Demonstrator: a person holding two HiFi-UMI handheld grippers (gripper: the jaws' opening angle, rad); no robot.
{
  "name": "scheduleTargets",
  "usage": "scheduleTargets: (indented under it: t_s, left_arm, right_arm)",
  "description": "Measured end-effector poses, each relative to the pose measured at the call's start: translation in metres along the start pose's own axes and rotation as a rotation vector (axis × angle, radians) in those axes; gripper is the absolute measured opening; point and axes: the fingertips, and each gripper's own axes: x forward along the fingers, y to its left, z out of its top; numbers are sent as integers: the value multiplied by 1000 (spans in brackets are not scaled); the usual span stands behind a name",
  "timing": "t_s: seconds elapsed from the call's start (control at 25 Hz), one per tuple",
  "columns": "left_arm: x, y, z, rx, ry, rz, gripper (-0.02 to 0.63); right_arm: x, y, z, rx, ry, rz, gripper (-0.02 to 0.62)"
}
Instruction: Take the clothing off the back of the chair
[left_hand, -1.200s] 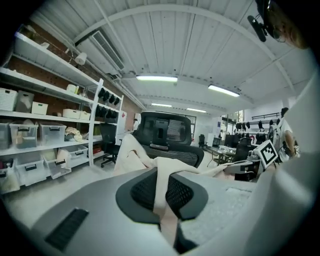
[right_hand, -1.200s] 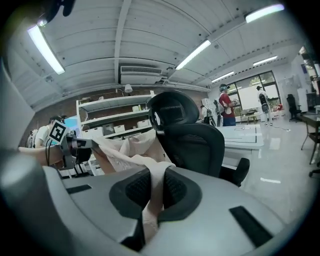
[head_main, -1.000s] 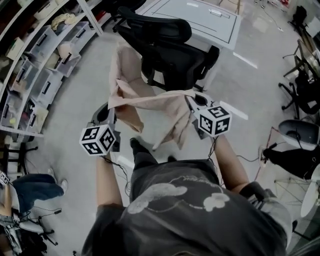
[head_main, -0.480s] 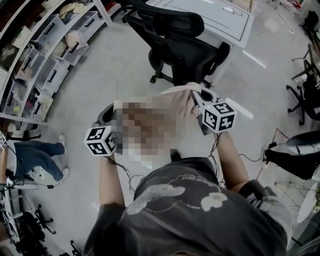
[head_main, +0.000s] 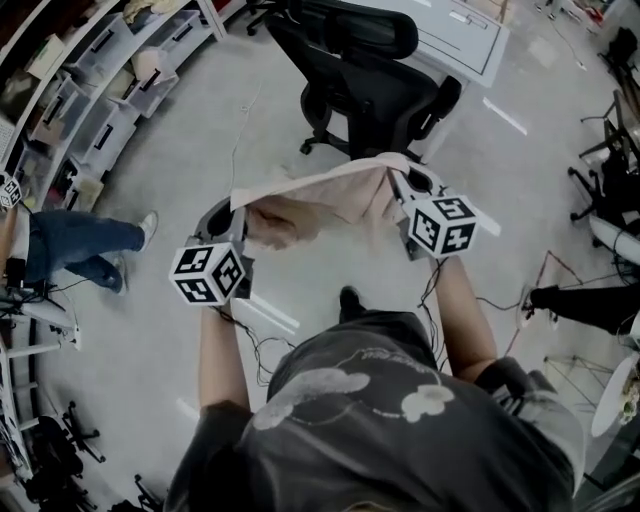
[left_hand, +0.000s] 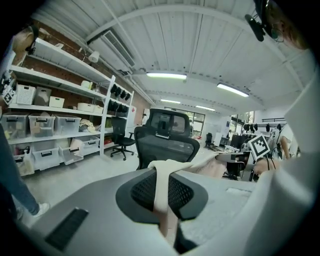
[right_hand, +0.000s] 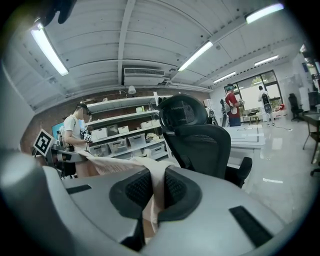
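Now | left tool (head_main: 236, 208), right tool (head_main: 397, 178): clamped on clothing (head_main: 320, 195) | chair (head_main: 375, 80): apart

- Clothing (head_main: 330, 195): a pale pink-beige garment held in the air as a sagging band. One end is pinched in the left gripper (head_main: 236, 208), the other in the right gripper (head_main: 397, 182).
- Chair (head_main: 375, 85): a black mesh office chair with a headrest, upright on the floor just beyond the clothing and apart from it.

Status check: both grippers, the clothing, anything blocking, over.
Left gripper shut on the clothing; right gripper shut on it too. Clothing clear of the chair, stretched between both grippers. Nothing visibly in the way.
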Motion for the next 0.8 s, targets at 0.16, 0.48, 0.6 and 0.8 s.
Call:
scheduleTargets:
  t_s: [0.16, 0.48, 0.6, 0.8]
  left_arm:
    - [-15, -1, 1, 24, -13, 11, 3]
    - [-62, -6, -4, 0, -59, 27, 3]
    - [-78, -12, -9, -6, -67, 33, 3]
    - [-106, -22, -18, -11, -81, 30, 3]
  right_arm:
    - [-15, 14, -2, -19, 0, -8, -6]
    - [-50, 49, -7, -49, -12, -7, -6]
    - [-65, 60, -12, -48, -20, -8, -6]
    - [-89, 76, -22, -58, -25, 1, -6]
